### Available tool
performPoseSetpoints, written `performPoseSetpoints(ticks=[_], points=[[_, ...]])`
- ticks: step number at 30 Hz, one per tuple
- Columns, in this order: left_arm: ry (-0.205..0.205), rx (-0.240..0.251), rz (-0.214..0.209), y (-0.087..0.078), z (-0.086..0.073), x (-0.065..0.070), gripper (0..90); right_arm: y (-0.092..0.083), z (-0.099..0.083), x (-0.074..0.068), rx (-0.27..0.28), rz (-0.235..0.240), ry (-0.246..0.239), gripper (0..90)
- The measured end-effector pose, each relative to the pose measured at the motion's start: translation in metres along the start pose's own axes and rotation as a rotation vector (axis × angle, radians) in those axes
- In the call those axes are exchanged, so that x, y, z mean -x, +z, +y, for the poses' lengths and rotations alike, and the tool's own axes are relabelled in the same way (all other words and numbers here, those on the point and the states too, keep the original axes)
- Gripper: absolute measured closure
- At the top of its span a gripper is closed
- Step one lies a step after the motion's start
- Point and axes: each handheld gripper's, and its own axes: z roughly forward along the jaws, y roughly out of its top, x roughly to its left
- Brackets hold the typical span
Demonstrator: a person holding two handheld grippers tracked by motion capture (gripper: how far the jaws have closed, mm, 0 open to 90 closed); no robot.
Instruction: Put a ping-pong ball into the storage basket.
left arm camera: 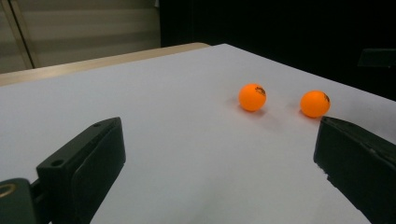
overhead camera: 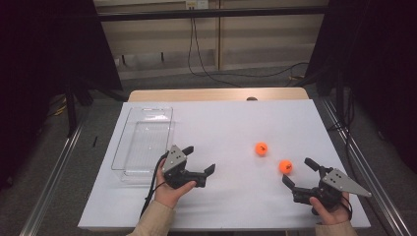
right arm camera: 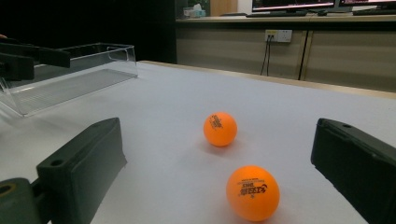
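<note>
Seen from the high view, lower half of frame: two handheld grippers over a white-covered table. At lower right, the right gripper, jaws spread wide and holding nothing, aimed toward the nearer orange ball, which sits just ahead of the fingertips, apart from both. A little up and left of it, near frame centre, a second orange ball, resting free on the cloth. At lower left of centre, the left gripper, also gaping and empty, pointed rightward, well apart from both balls. Left of it, an empty clear plastic tray lying lengthwise along the table's left edge.

In the right gripper view: nearer ball low in frame between the two black jaws, touching neither; second ball beyond it, centre frame; tray at upper left.

In the left gripper view: both balls at right of centre, farther one just above the right-hand jaw tip, the other to its left.
</note>
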Motion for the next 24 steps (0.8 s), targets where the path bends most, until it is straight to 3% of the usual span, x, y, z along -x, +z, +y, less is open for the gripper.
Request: performPoseSetpoints(ticks=[24], points=[[0.002,-0.023,-0.036,0.023,0.001,0.012,2.1,0.000,0.000,0.000,0.002,0.003,0.001,2.3]])
